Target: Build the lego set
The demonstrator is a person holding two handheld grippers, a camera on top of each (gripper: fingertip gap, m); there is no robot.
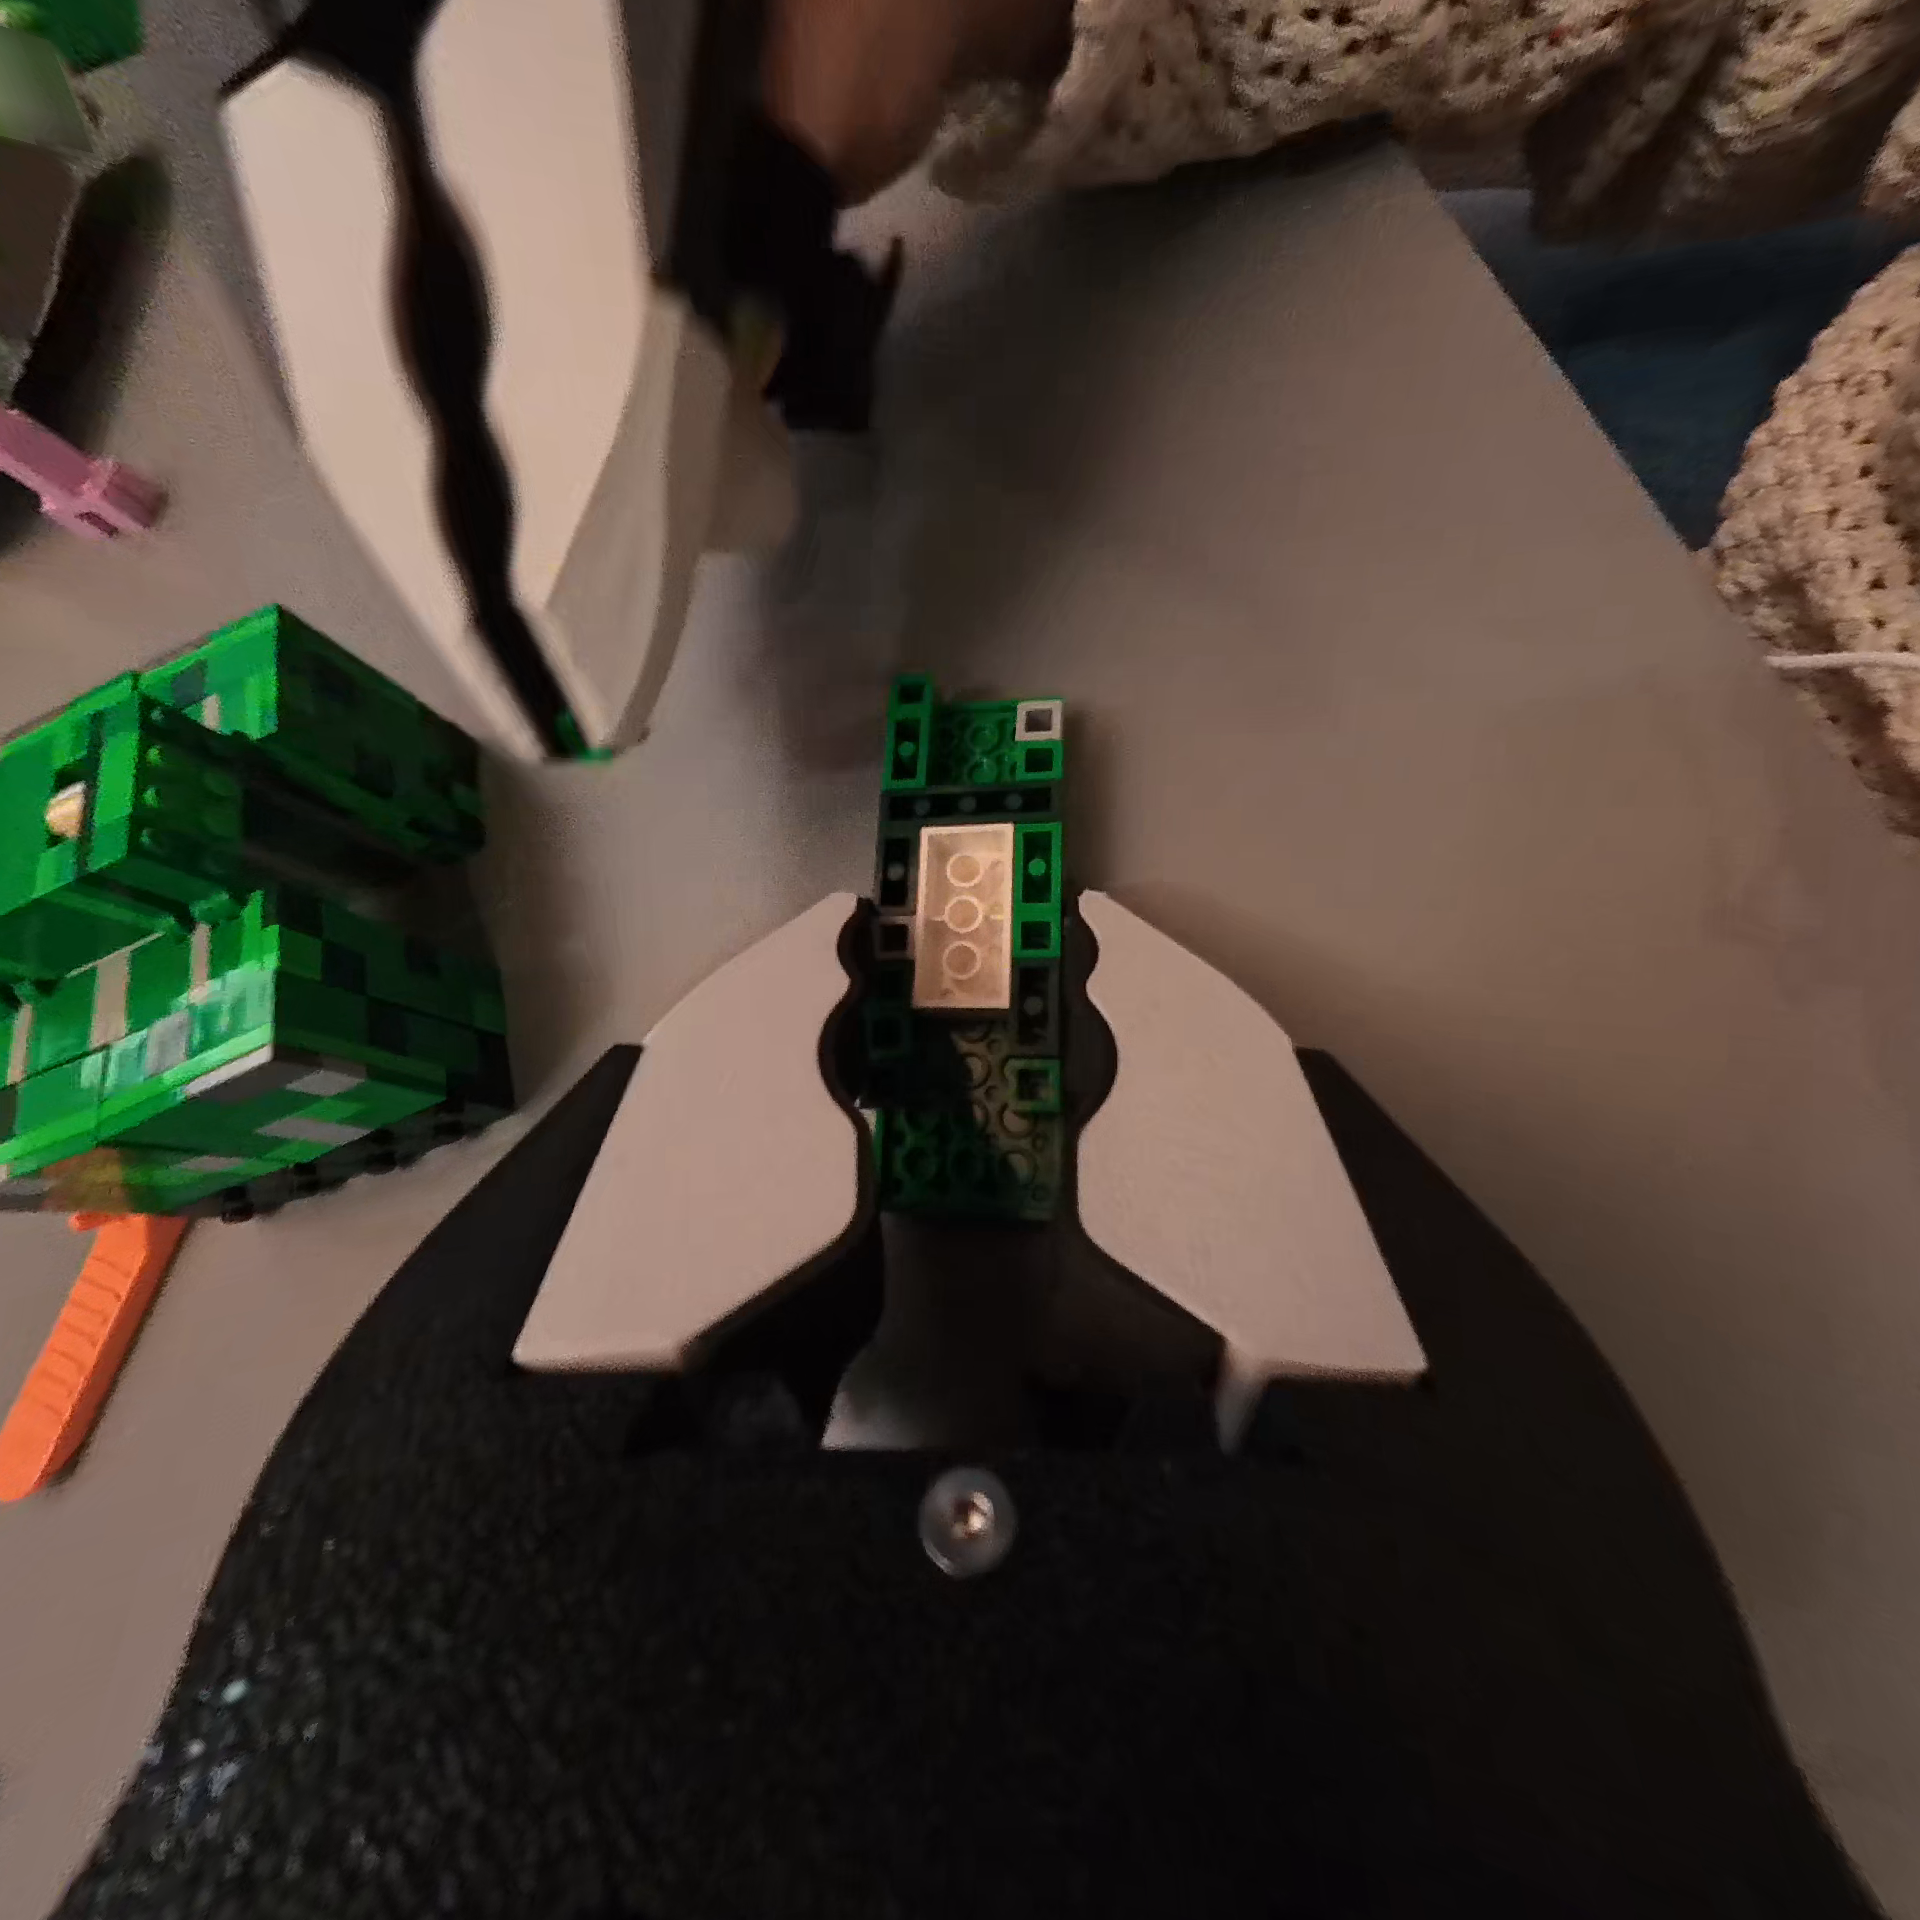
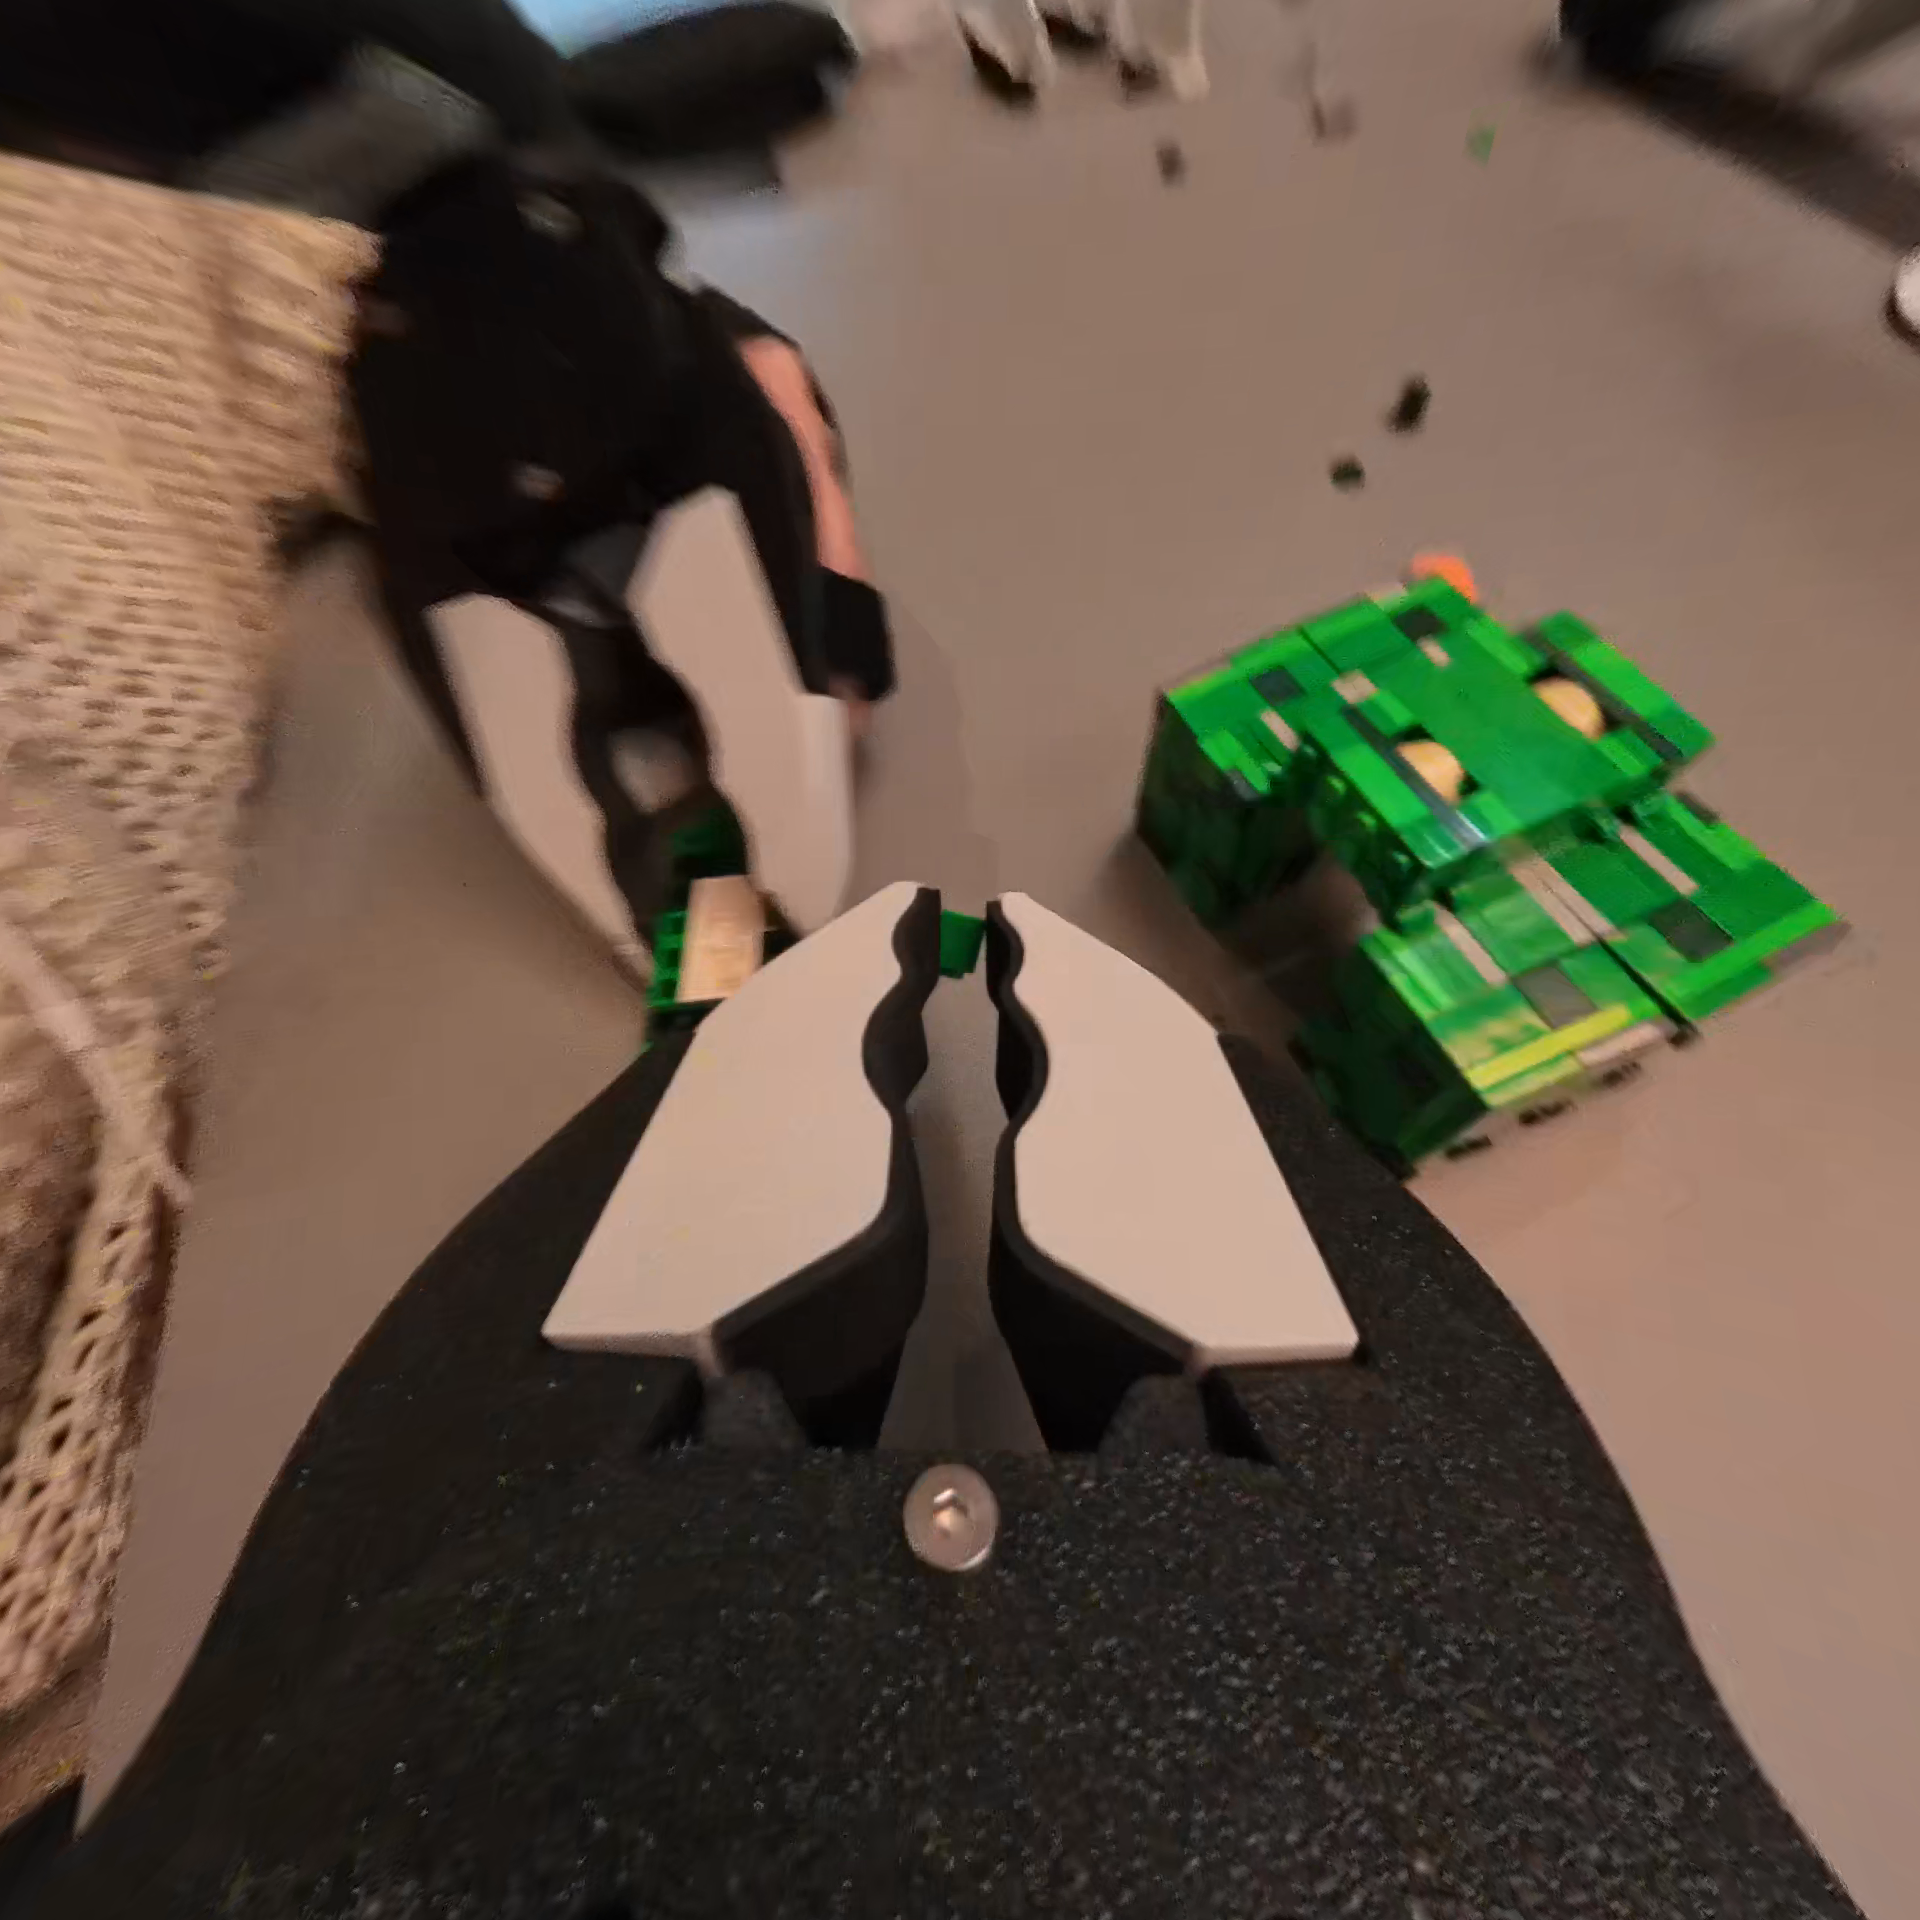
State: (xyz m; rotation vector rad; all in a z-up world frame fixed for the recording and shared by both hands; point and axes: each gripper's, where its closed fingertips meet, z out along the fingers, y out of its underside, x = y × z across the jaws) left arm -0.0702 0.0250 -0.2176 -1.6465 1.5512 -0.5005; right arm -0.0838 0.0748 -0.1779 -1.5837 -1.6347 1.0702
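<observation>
My left gripper (image 1: 968, 925) is shut on a narrow green Lego sub-assembly (image 1: 971, 1039) with a tan brick (image 1: 964, 914) set into it, lying on the grey table (image 1: 1299, 727). The same piece (image 2: 717, 940) shows in the right wrist view, held by the left gripper (image 2: 717, 883). My right gripper (image 2: 961, 909) is shut on a small green brick (image 2: 961, 940) at its tips. In the left wrist view the right gripper (image 1: 566, 732) hovers to the upper left of the sub-assembly, blurred.
A large green blocky Lego build (image 1: 239, 914) (image 2: 1455, 862) lies on the table. An orange brick separator (image 1: 83, 1351) and a pink piece (image 1: 83, 488) lie near it. Small loose pieces (image 2: 1403, 400) are scattered farther off. Knitted sleeves (image 1: 1455, 83) (image 2: 104, 623) and the table edge (image 1: 1558, 364) are close. The orange brick separator (image 1: 83, 1351) is about 15 cm from my right fingertips.
</observation>
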